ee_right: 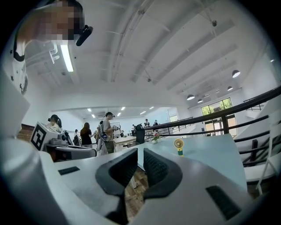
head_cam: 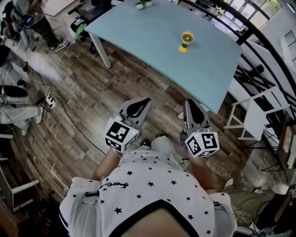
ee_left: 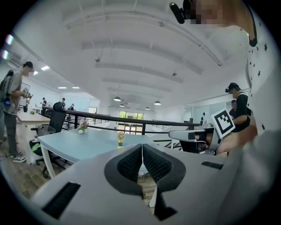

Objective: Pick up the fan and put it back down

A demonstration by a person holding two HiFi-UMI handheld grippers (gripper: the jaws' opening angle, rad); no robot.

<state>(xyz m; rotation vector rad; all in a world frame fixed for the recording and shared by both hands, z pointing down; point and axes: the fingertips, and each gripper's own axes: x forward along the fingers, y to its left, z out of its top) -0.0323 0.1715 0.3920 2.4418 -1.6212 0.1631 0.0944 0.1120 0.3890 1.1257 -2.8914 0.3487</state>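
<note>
- Table [head_cam: 152, 41]: pale blue, straight ahead of me. The 2 tools are short of its near edge, over wood floor.
- White chair [head_cam: 256, 115]: right of the table's near corner, off my line.
- Left gripper [head_cam: 138, 107]: jaws together, empty.
- Right gripper [head_cam: 192, 109]: jaws a crack apart, nothing between.
- Fan [head_cam: 186, 41]: yellow, standing upright on the table, long axis vertical, well ahead. Right gripper is nearer, and I judge the approach clear.
- Plant pot [head_cam: 141, 4]: at the far edge, well apart from the fan.

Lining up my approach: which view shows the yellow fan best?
Head view: the fan stands upright on the blue table, unobstructed, seen from above. Both gripper views show it only small and far off, side-on.
</note>
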